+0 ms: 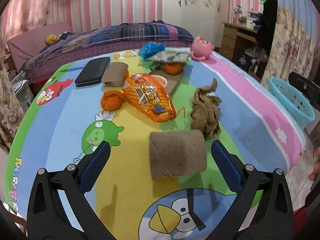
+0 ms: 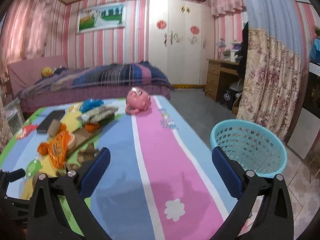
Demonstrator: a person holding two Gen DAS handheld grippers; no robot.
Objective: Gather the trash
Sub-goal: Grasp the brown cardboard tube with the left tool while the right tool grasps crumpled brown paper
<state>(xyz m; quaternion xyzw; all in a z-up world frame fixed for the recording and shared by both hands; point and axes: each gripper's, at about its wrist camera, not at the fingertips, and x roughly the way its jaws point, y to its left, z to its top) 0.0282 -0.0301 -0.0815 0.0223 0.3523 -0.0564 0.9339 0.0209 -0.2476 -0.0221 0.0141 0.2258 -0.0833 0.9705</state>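
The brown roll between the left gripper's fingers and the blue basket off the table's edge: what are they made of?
The brown flattened roll looks like matte paper or cardboard: dull fibrous surface, layered end. The light blue perforated basket looks like moulded plastic: smooth, slightly glossy rim and a regular grid of holes.

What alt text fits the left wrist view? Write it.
An open claw hovers over a brown cardboard roll on a cartoon-print table. Beyond lie crumpled brown paper, an orange snack bag and oranges; a teal basket stands at right.
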